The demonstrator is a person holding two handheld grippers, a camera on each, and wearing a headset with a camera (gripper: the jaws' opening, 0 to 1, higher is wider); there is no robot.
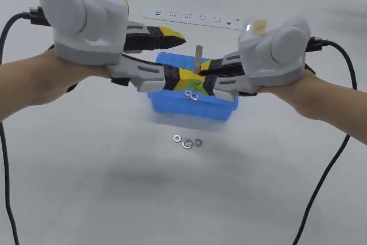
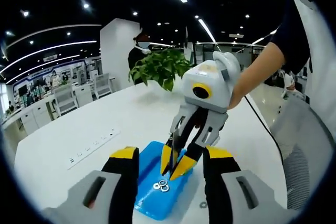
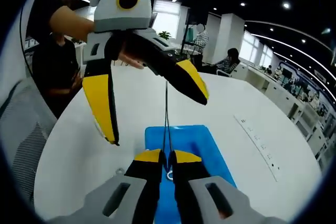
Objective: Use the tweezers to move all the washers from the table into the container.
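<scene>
A blue container (image 1: 172, 102) stands mid-table with a few washers (image 1: 192, 96) in it. Three more washers (image 1: 187, 141) lie on the table in front of it. My right gripper (image 1: 202, 77) is shut on thin metal tweezers (image 1: 198, 54), held upright over the container. The right gripper view shows the tweezers (image 3: 167, 124) pinched between the jaws of the right gripper (image 3: 168, 157); whether their tips hold a washer I cannot tell. My left gripper (image 1: 184, 60) hovers open opposite, with nothing in it. From the left gripper (image 2: 172, 153) I see the right gripper (image 2: 176, 169) above the container's washers (image 2: 161, 186).
A white power strip (image 1: 195, 18) lies behind the container. Cables trail from both grippers across the white table (image 1: 114, 187). A potted plant (image 2: 160, 69) stands at the far edge, a person (image 2: 140, 51) behind it. A mesh chair (image 2: 304, 150) is at the table's side.
</scene>
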